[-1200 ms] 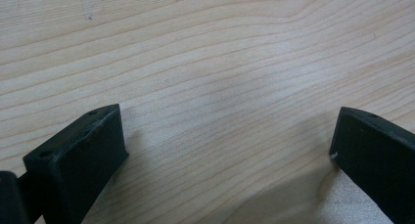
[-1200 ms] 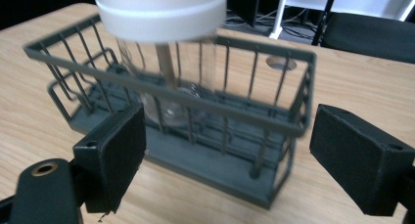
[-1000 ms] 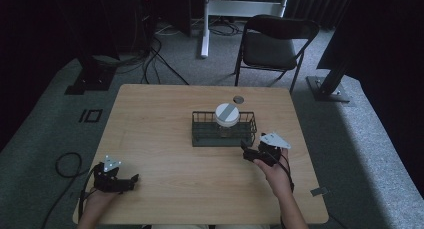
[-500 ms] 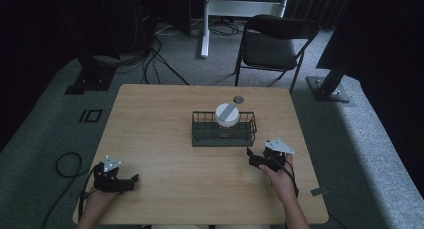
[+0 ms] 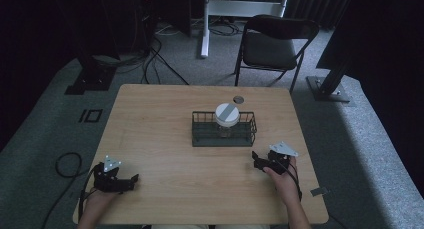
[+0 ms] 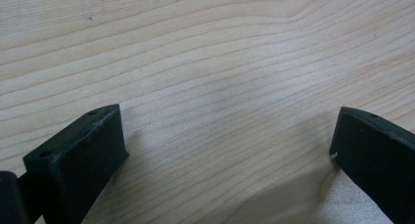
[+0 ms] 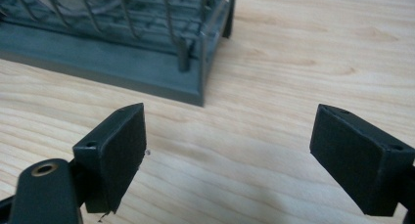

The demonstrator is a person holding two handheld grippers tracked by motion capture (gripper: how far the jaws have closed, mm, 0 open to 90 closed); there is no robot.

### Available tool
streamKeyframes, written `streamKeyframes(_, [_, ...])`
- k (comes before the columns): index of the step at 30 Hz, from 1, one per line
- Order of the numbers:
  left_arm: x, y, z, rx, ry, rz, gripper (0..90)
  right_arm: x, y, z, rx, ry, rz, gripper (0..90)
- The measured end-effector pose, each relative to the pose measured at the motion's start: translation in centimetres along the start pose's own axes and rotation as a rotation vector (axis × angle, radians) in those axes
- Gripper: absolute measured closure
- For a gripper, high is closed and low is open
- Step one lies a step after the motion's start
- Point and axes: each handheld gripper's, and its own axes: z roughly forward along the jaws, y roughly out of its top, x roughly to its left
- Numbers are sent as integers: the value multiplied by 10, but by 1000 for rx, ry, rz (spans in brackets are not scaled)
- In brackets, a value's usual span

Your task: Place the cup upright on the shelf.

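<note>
right gripper (image 5: 256, 162) nearer, fingers wide open, empty | wire basket (image 5: 224, 137) just ahead-left of it, long axis across bench (image 5: 150, 119) | left gripper (image 5: 131, 181) open too, well apart

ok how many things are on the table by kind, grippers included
grippers: 2, left gripper and right gripper
wire basket: 1
white-lidded jar in the basket: 1
small round disc: 1
total: 5
</note>
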Motion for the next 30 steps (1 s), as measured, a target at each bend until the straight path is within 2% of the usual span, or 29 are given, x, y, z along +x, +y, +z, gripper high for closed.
streamKeyframes(8, [0,0,0,0,0,1,1,-9,-5,1,23,-36,14,131])
streamKeyframes(16, [0,0,0,1,0,1,2,-18,-10,2,58,-65,53,127])
streamKeyframes(22, [0,0,0,1,0,1,2,-23,-12,2,81,-95,52,127])
streamKeyframes(24, [0,0,0,1,0,2,2,-25,-12,2,86,-102,65,127])
streamKeyframes(27, [0,0,0,1,0,1,2,-27,-13,2,105,-104,88,127])
streamKeyframes(30, [0,0,0,1,0,1,2,-28,-13,3,134,-105,85,127])
